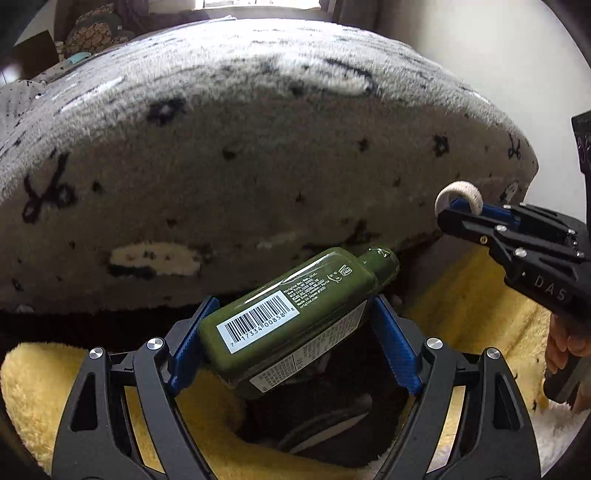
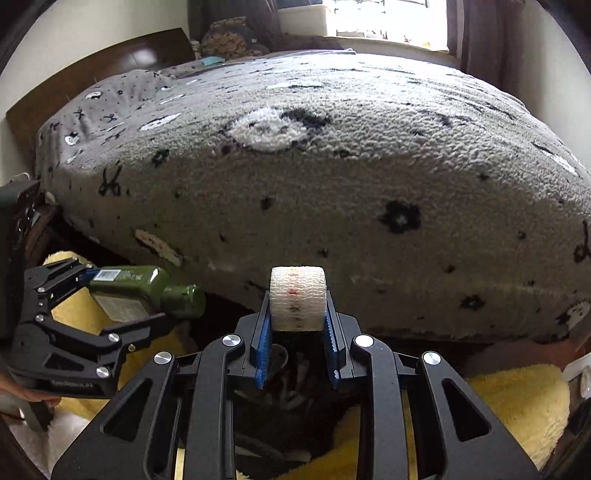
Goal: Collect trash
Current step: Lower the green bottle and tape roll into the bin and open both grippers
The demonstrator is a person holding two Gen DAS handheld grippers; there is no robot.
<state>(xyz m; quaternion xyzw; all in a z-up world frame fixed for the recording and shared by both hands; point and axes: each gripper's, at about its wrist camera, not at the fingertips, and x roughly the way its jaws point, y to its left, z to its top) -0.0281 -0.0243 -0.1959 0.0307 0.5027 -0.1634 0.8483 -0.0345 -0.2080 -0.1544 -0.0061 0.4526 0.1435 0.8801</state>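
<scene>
My left gripper (image 1: 291, 343) is shut on a dark green plastic bottle (image 1: 280, 317) with a white barcode label, held crosswise between the blue pads, cap pointing up right. The same bottle (image 2: 140, 291) and left gripper (image 2: 122, 299) show at the left of the right wrist view. My right gripper (image 2: 297, 332) is shut on a small white roll of gauze tape (image 2: 298, 297), which stands up between its blue pads. In the left wrist view that roll (image 1: 460, 195) sits at the tip of the right gripper (image 1: 456, 212). Both grippers hang over a dark opening (image 2: 291, 391) ringed by yellow fleece.
A bed with a grey fleece blanket (image 2: 332, 177) patterned in black and white fills the space ahead. Yellow fluffy fabric (image 1: 469, 295) lies below beside the bed. A dark wooden headboard (image 2: 92, 70) stands far left, and a bright window (image 2: 384, 18) at the back.
</scene>
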